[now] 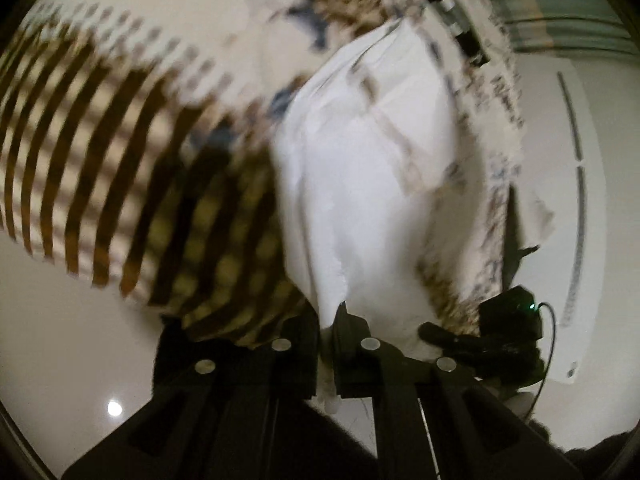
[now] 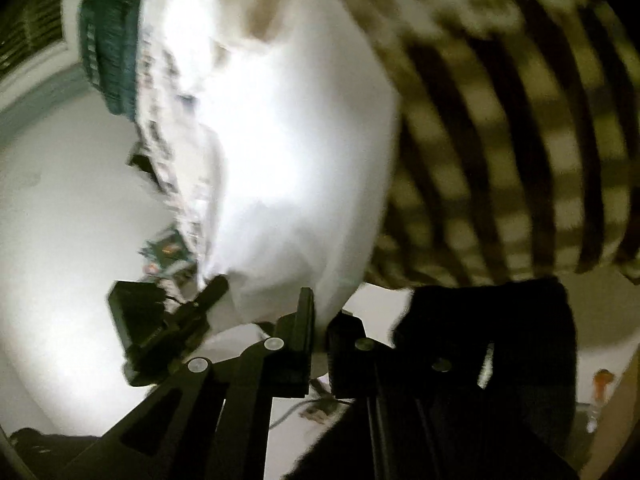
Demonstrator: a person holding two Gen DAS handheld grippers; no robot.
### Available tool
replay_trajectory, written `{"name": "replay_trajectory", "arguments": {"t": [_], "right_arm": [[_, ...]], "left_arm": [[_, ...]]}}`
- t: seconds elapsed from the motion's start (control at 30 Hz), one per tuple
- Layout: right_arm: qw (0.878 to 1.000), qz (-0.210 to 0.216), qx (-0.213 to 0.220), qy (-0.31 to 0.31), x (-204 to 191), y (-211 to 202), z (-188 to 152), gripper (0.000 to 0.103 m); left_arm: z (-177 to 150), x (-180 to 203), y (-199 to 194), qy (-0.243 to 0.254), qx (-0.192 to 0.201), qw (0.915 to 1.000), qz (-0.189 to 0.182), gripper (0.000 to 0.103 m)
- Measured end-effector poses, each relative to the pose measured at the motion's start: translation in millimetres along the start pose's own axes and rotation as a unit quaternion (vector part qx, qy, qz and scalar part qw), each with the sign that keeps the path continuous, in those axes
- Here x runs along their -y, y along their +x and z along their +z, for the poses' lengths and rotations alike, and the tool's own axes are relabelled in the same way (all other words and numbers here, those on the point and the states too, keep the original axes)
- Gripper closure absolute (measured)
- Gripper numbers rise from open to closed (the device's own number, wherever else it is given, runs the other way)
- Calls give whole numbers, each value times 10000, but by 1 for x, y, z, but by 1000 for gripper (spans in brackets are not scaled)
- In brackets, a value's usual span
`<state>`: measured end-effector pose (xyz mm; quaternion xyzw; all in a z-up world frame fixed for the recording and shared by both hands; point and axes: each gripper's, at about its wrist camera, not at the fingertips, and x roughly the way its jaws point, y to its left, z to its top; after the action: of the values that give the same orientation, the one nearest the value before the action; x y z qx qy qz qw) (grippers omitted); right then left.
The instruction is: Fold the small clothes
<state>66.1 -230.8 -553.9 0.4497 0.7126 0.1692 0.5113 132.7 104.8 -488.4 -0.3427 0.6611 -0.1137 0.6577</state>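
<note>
A small white garment (image 1: 360, 184) with brown-striped sleeves (image 1: 92, 168) and a printed front hangs lifted above the white table (image 1: 60, 340). My left gripper (image 1: 326, 340) is shut on its white fabric edge, which runs down between the jaws. My right gripper (image 2: 320, 340) is shut on the same garment (image 2: 288, 160), white cloth pinched between its jaws, with the striped part (image 2: 520, 140) to the right. Both views are motion-blurred. The other gripper shows as a black body low in each view, in the left wrist view (image 1: 504, 332) and in the right wrist view (image 2: 160, 320).
A white sheet with dark markings (image 1: 576, 200) lies on the table at the right in the left wrist view. A dark teal object (image 2: 112, 48) stands at the table's far edge. A black block (image 2: 488, 340) sits close to my right gripper.
</note>
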Motion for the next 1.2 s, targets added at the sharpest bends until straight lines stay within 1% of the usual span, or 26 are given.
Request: {"name": "replay_trajectory", "arguments": {"t": [0.1, 0.17, 0.2, 0.27, 0.3, 0.37, 0.4, 0.43, 0.47, 0.53, 0.6, 0.63, 0.67, 0.7, 0.73, 0.77, 0.8, 0.87, 0.9, 0.97, 1.0, 1.03, 1.1, 1.13, 1.17, 1.2], "right_arm": [[9991, 325, 256, -40, -26, -20, 14, 97], [9974, 562, 448, -9, -43, -32, 31, 97], [9959, 682, 587, -16, -53, -40, 44, 97], [9942, 736, 788, -54, -62, -57, 70, 97], [9925, 734, 969, -87, -72, -64, 86, 97], [9894, 793, 1208, -105, -83, -73, 114, 97], [9869, 777, 1407, -124, -92, -79, 134, 97], [9852, 750, 1540, -119, -99, -81, 147, 97], [9833, 740, 1662, -91, -104, -85, 162, 97], [9803, 637, 1871, -8, -112, -89, 196, 97], [9772, 586, 2040, 75, -117, -94, 223, 94], [9758, 561, 2112, 101, -112, -98, 233, 93], [9738, 547, 2205, 118, -113, -98, 241, 86], [9710, 588, 2316, 126, -113, -99, 248, 65], [9682, 592, 2430, 103, -113, -102, 251, 50], [9658, 536, 2539, 39, -115, -106, 253, 31], [9641, 488, 2610, -34, -115, -108, 252, 29], [9634, 211, 2662, -245, -115, -116, 248, 29], [9632, -22, 2666, -331, -116, -118, 246, 29], [9633, -384, 2620, -436, -111, -119, 242, 29], [9636, -596, 2563, -477, -106, -118, 244, 29], [9641, -754, 2495, -512, -102, -115, 247, 29], [9655, -1036, 2347, -455, -91, -106, 259, 29], [9671, -1033, 2287, -424, -87, -101, 266, 29], [9685, -1004, 2241, -403, -84, -98, 272, 29], [9704, -954, 2188, -374, -81, -94, 278, 35]], "left_arm": [[34, 27, -6, 0, 239, 9988, -417, 100], [63, 39, -8, -6, 388, 9967, -713, 100], [80, 46, -7, 7, 462, 9957, -804, 100], [114, 59, -3, 75, 621, 9938, -915, 100], [135, 66, 1, 105, 715, 9923, -1008, 100], [172, 76, 11, 134, 848, 9908, -1047, 100], [184, 79, 15, 134, 836, 9905, -1081, 100], [200, 80, 22, 72, 804, 9900, -1156, 99], [219, 81, 33, -38, 719, 9883, -1342, 98], [240, 75, 46, -241, 569, 9871, -1475, 97], [253, 70, 49, -421, 580, 9836, -1658, 83], [260, 65, 48, -525, 671, 9810, -1745, 61], [262, 62, 45, -606, 784, 9781, -1830, 44], [266, 56, 39, -723, 969, 9737, -1932, 42], [267, 52, 35, -799, 1059, 9711, -1983, 42], [269, 48, 32, -851, 1096, 9702, -1988, 42], [271, 47, 29, -823, 1154, 9723, -1861, 42], [272, 52, 25, -451, 1256, 9814, -1377, 42], [273, 59, 27, -111, 1232, 9877, -953, 42], [276, 71, 41, 378, 1029, 9934, -336, 42], [278, 77, 53, 581, 884, 9944, -87, 42], [284, 81, 64, 744, 758, 9943, 20, 42], [291, 88, 82, 1012, 652, 9924, 240, 45], [293, 92, 92, 1163, 646, 9906, 318, 64], [295, 97, 98, 1321, 625, 9885, 401, 100], [295, 99, 101, 1415, 582, 9870, 483, 100]]}}
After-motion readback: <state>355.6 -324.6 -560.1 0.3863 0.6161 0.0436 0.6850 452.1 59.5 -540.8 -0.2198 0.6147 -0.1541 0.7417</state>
